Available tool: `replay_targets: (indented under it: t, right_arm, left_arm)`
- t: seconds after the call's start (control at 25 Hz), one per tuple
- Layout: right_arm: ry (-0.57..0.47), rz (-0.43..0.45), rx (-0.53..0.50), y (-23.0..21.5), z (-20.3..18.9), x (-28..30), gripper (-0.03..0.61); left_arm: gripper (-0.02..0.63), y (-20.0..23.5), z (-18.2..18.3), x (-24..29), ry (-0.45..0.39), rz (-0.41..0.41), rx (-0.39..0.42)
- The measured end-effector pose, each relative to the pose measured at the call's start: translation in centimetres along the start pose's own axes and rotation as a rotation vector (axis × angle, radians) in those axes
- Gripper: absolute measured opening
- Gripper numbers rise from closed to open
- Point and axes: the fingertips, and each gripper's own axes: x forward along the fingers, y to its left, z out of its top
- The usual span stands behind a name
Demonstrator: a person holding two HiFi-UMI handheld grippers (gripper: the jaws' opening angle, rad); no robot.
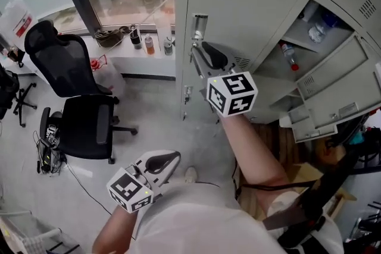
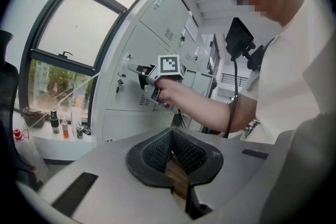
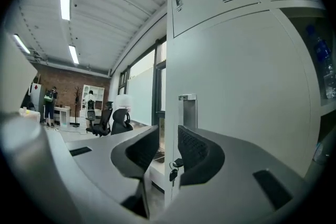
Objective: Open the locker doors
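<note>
I'm holding my right tool [image 3: 167, 152] spread at the tall grey metal locker door's [image 3: 247, 86] edge. I should be pinching squarely before pulling. My left tool [image 2: 176, 165] is staying out of it, pressed together.

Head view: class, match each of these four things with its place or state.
Things
1. left hand-held gripper
2. right hand-held gripper
3. black office chair
4. red-capped bottle

Places or states
A. inside the open locker
B. jaws apart, at the edge of the closed locker door
C. on the floor near the window
D. jaws together, held low

Pairs: 1-D, 2-B, 3-C, 4-A
</note>
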Motion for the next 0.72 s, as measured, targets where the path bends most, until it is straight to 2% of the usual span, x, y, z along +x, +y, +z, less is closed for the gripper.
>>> replay_targets:
  t: [0.32, 0.56, 0.72]
  right_arm:
    - [0.011, -0.092, -0.029, -0.8, 1.0, 4.5, 0.080]
    - [0.026, -0.227, -0.068, -1.1, 1.1, 5.6, 0.091]
    - [0.028, -0.284, -0.065, -1.0, 1.0, 5.7, 0.092]
  left_arm:
    - [0.011, 5.1, 2.6, -1.5, 0.007, -0.090, 0.055]
    - [0.011, 8.6, 2.9, -3.5, 0.029, -0.140, 0.065]
    - [0.011, 10.0, 2.7, -4.5, 0.039, -0.178, 0.060]
